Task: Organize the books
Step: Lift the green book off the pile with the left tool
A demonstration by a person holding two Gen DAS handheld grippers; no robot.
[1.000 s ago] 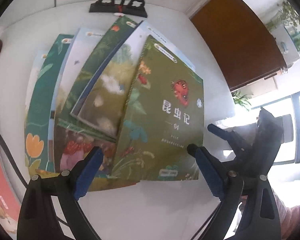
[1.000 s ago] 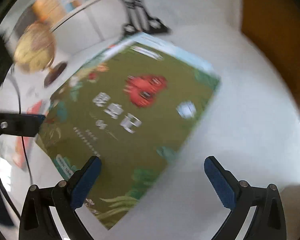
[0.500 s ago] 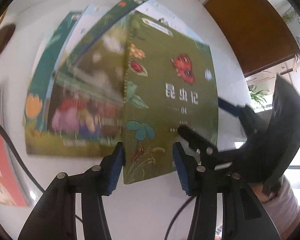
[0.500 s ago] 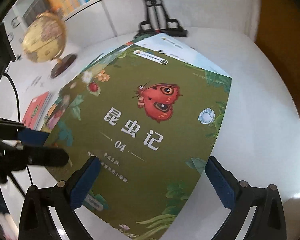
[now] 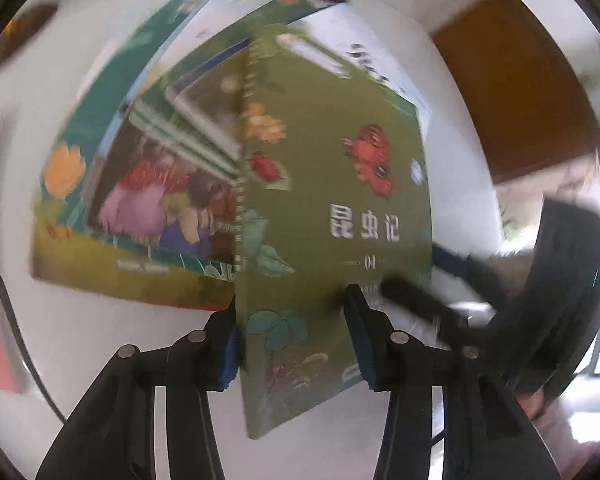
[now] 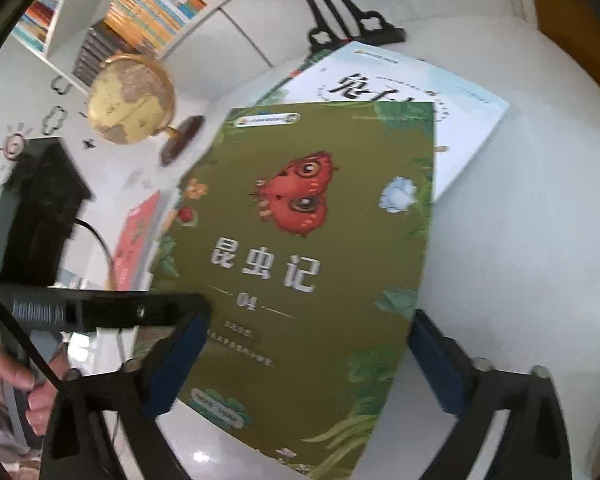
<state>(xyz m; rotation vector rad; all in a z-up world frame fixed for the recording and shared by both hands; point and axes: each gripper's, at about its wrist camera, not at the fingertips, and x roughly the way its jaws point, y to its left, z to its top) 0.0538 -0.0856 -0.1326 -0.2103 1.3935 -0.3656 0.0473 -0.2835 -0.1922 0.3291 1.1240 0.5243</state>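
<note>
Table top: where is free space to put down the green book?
The white table is bare right of the green book and the white book. The left side is crowded: the fanned books, a red book and the globe.

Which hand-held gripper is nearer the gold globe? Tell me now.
Left. The left hand-held gripper grips the green butterfly book's spine side, toward the gold globe. The right hand-held gripper, jaws closing, straddles the book's bottom edge, farther away.
</note>
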